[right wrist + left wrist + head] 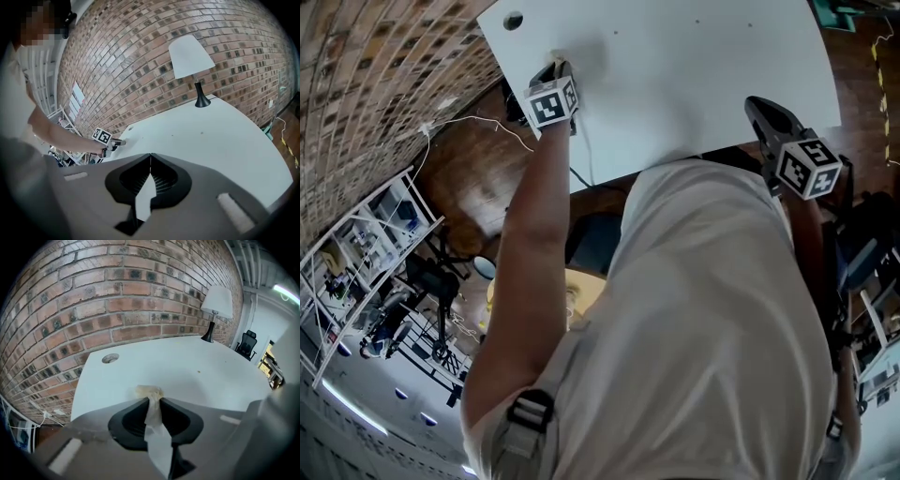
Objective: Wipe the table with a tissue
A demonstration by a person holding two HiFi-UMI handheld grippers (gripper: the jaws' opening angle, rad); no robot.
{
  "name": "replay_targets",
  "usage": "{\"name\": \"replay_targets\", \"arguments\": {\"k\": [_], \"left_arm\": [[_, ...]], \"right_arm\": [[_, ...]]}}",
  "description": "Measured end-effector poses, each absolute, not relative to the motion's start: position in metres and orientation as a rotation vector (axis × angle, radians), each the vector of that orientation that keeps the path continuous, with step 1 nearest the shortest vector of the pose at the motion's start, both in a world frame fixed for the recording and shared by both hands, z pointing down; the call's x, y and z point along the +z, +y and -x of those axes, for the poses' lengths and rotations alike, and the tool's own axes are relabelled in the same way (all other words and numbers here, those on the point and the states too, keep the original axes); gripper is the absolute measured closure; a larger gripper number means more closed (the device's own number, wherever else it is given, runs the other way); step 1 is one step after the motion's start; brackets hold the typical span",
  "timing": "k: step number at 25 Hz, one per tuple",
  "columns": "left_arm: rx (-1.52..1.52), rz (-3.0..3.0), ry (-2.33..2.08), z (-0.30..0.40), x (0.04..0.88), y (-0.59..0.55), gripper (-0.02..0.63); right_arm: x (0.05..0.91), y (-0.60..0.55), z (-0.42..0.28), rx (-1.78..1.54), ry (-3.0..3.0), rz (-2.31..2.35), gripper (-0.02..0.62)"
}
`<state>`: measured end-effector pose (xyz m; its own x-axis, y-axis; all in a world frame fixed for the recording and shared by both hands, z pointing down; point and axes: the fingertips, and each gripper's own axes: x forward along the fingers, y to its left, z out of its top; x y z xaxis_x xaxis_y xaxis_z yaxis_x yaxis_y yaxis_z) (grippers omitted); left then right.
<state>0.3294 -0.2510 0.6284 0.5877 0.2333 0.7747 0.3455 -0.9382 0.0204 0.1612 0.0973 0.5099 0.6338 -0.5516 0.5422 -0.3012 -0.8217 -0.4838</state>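
A crumpled beige tissue point(149, 392) is pinched between the jaws of my left gripper point(153, 401), and its bunched end presses on the white table point(197, 357). In the head view the left gripper point(556, 73) reaches over the table's point(675, 66) far left part, near a round cable hole point(514, 20). My right gripper point(150, 155) is shut with nothing between its jaws. It hovers at the table's near right edge point(756, 103). The right gripper view shows the left gripper point(117, 142) low on the table point(211, 136).
A white-shaded lamp point(216, 301) on a black base stands at the table's far end by the brick wall point(117, 296); it also shows in the right gripper view point(190, 56). A small crumb point(198, 371) lies on the tabletop. An office chair point(247, 344) stands beyond.
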Motion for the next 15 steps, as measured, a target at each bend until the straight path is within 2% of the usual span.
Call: {"name": "replay_targets", "arguments": {"k": [15], "left_arm": [[-1.285,2.495,-0.900,-0.300,0.633,-0.170,0.532]], "right_arm": [[0.507,0.081,-0.161,-1.004,0.733,2.512,0.586]]}}
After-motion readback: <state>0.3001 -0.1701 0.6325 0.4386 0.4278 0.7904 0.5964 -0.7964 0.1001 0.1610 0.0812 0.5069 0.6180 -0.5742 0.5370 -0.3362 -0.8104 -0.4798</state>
